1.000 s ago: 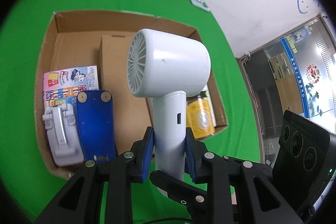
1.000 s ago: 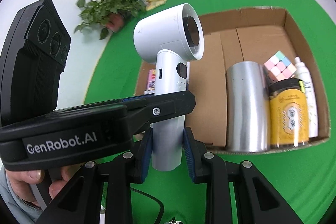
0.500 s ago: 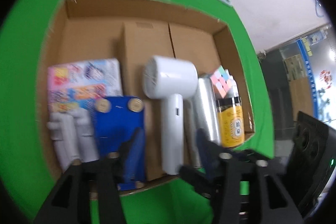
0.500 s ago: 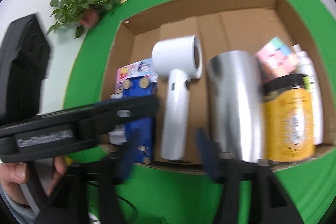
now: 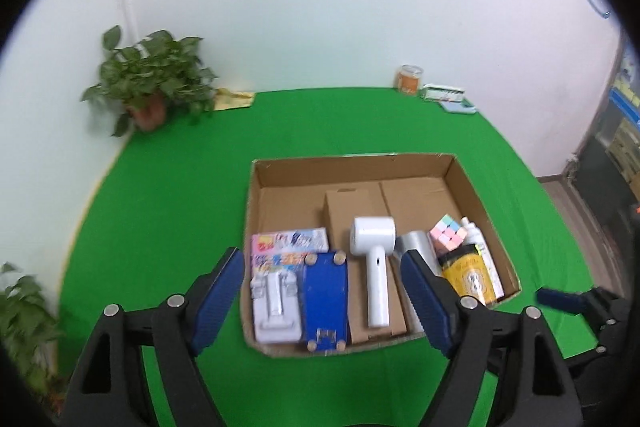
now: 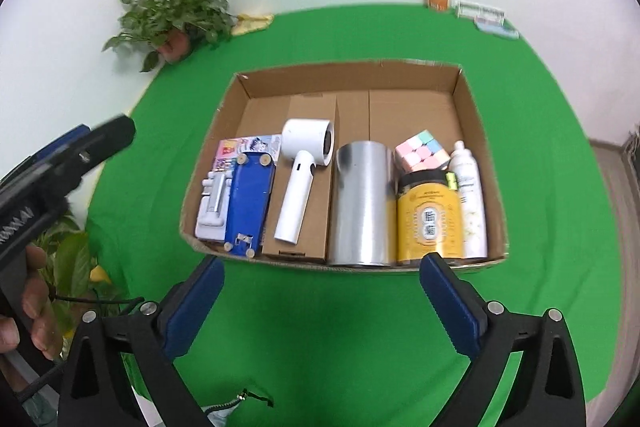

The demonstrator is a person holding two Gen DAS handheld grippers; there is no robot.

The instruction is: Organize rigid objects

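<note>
Both grippers hover over a green bench, jaws just opened wide and holding nothing. Beyond the left gripper [image 5: 322, 297] and right gripper [image 6: 322, 297], a white hair dryer [image 6: 304, 171] lies flat in the cardboard box [image 6: 348, 77], between a blue case [image 6: 250, 199] and a silver cylinder [image 6: 360, 203].

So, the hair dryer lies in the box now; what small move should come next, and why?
Probably lift both claws further clear. The hair dryer lies flat in the cardboard box beside the silver can; the left claw and right claw, which have just opened, hold nothing, and I see nothing else to pack.
</note>
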